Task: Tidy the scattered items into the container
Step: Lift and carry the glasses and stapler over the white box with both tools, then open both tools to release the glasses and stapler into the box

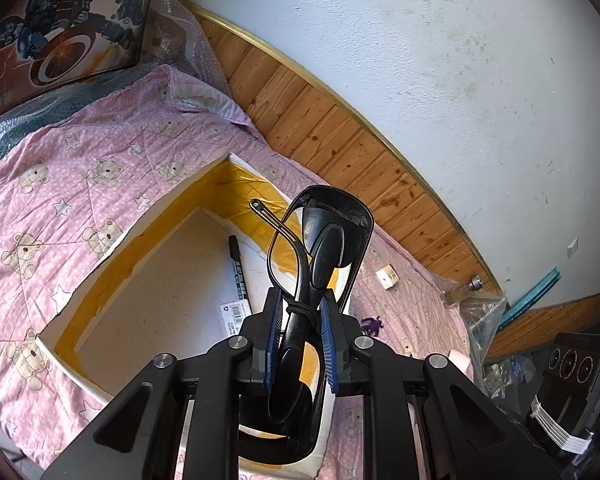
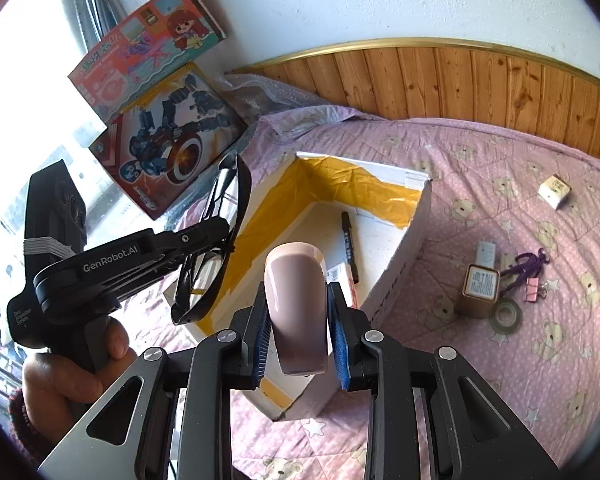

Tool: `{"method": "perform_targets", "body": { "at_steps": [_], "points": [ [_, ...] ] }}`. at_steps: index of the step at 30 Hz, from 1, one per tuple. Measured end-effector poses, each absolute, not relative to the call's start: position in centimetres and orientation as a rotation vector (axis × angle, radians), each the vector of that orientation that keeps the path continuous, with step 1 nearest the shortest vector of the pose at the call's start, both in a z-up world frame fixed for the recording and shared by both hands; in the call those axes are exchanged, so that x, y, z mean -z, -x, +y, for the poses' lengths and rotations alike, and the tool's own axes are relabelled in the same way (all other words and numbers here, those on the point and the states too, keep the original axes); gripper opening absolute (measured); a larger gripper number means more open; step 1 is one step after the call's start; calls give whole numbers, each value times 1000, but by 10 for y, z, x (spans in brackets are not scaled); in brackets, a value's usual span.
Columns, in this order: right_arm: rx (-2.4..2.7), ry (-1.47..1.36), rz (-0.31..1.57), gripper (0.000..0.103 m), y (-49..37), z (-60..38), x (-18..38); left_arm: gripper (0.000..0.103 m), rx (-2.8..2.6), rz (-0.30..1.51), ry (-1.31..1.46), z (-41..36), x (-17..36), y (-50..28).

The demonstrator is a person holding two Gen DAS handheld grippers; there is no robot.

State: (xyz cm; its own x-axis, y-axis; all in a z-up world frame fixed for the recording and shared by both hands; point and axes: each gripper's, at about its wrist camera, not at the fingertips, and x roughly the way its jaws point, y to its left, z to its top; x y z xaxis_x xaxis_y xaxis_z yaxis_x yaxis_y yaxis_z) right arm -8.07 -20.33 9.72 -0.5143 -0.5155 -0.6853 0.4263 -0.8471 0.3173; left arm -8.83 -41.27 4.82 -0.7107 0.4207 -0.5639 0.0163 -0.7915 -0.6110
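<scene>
Black glasses (image 1: pixel 320 248) are pinched between the left gripper (image 1: pixel 300 344) fingers above the box (image 1: pixel 100 256); a pink case (image 2: pixel 298 304) is clamped by the right gripper (image 2: pixel 300 340). Released crookedly, either could be caught on the rim.

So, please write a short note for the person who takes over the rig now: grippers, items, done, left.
Left gripper: shut on glasses, held over the box.
Right gripper: shut on a pink case, also above the box.
Done: marker lies in the box.
Left: release both; then from the quilt collect the white cube, bottle, tape roll, pink clip, purple toy.
</scene>
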Motion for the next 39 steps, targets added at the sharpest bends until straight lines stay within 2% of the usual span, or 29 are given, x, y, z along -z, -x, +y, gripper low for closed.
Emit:
{"method": "perform_targets", "body": {
  "at_steps": [15,22,31,39],
  "points": [
    [2292,-1186,-42,28,160,-235,-75,20,-2600,-790,1315,-404,-34,147],
    [2275,-1268,39,28,204,-242,-53,20,-2560,-881,1461,-404,-6,180],
    [2254,-1358,169,28,241,-254,-26,20,-2585,-843,1609,-396,21,212],
    [2262,-1373,176,31,255,-251,-15,21,-2607,-784,1679,-393,41,233]
  ]
}}
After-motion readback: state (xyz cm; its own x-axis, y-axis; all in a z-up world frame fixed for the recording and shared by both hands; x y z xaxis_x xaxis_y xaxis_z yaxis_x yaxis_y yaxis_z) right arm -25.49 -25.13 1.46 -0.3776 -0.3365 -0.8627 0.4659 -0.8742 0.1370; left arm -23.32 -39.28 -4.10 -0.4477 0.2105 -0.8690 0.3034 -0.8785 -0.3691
